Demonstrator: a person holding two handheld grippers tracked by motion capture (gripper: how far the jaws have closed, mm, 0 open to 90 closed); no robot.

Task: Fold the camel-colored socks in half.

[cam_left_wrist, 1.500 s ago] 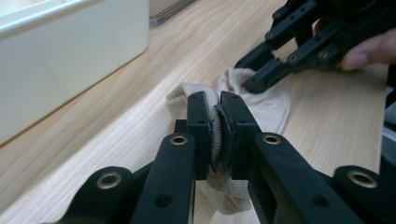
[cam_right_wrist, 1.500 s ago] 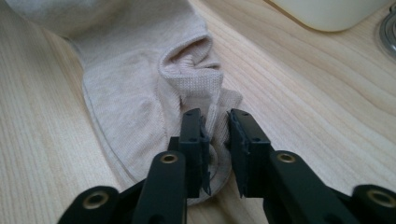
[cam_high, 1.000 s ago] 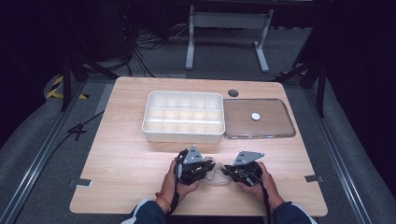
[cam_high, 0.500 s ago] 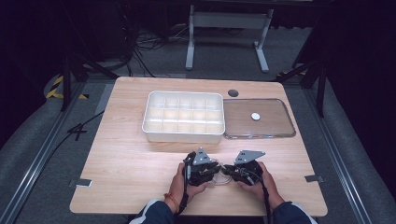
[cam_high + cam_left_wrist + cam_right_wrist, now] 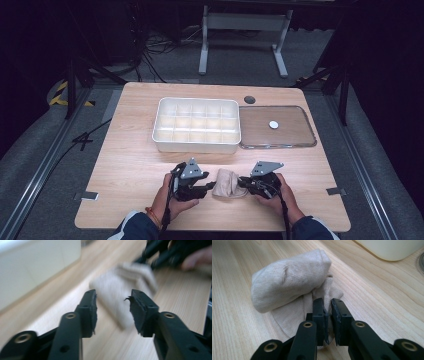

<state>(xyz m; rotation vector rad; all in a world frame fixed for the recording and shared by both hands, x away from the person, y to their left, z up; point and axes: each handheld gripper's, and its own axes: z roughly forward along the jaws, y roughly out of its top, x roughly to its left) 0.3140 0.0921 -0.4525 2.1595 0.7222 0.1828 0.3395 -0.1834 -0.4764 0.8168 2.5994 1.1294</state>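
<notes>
Your counter carries a white divided tray at its 12 o'clock, with a clear lid lying flat just beside it at 3 o'clock. Near the 6 o'clock edge, a beige sock lies folded on the wood between your two hands. Your right gripper has its jaws closed on the sock's fabric from 3 o'clock. Your left gripper, at the sock's 9 o'clock, has just been opening its jaws; they stand apart, the sock ahead of them, untouched.
</notes>
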